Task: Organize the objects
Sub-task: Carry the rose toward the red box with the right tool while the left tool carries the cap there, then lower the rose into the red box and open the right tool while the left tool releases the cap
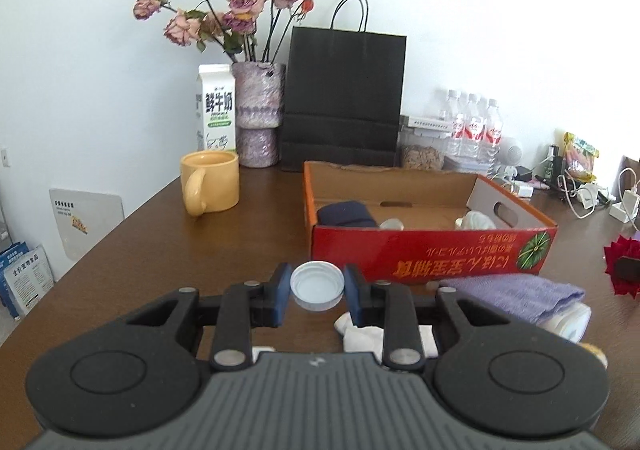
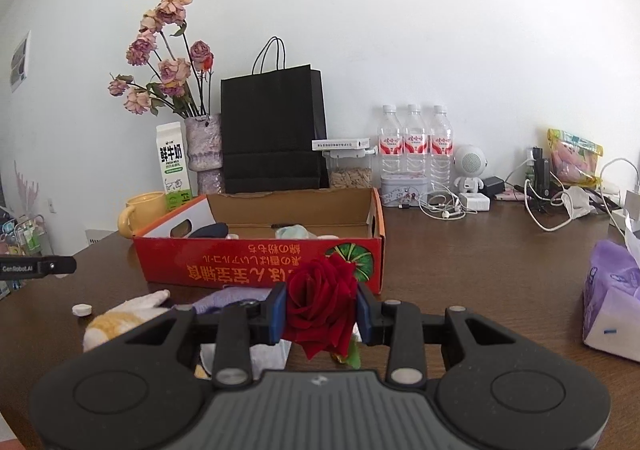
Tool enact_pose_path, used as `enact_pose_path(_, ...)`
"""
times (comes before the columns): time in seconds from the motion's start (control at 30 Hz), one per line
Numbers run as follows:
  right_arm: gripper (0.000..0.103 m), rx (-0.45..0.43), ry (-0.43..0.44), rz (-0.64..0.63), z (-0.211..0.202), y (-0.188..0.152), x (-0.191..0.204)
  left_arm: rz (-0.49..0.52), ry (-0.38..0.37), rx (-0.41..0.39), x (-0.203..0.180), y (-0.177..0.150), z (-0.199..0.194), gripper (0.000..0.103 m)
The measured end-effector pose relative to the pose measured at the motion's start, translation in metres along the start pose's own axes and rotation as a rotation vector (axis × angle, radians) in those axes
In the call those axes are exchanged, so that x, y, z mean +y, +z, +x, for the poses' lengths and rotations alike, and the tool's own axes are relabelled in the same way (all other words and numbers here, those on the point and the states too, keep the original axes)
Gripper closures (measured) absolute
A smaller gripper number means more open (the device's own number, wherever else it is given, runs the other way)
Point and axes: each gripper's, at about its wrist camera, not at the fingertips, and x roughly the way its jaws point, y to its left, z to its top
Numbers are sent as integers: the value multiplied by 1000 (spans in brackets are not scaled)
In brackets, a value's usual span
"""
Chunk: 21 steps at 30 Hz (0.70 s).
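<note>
My left gripper [image 1: 317, 286] is shut on a white plastic lid [image 1: 317, 285] and holds it above the brown table, just in front of the red cardboard box [image 1: 432, 250]. My right gripper [image 2: 321, 310] is shut on a red rose [image 2: 322, 302], in front of the same box [image 2: 260, 266]. The rose also shows at the right edge of the left wrist view [image 1: 622, 270]. The box holds a dark cloth [image 1: 346, 214] and white items [image 1: 476, 219]. A purple towel [image 1: 516, 296] and white socks [image 1: 368, 334] lie before the box.
A yellow mug [image 1: 210, 187], milk carton [image 1: 216, 107], vase of dried roses [image 1: 258, 113] and black paper bag [image 1: 344, 97] stand behind the box. Water bottles [image 2: 416, 141], cables [image 2: 552, 205] and a purple tissue pack [image 2: 612, 298] are to the right. A small white cap [image 2: 82, 310] lies left.
</note>
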Motion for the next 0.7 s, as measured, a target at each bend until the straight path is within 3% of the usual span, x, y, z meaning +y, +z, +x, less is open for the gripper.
enact_pose_path(0.3, 70, -72, 50, -22, 39, 44, 9, -1, -79, -72, -47, 47, 42, 74)
enact_pose_path(0.7, 70, -58, 63, -34, 128, 83, 8, 10, -70, -45, -77, 76, 121, 74)
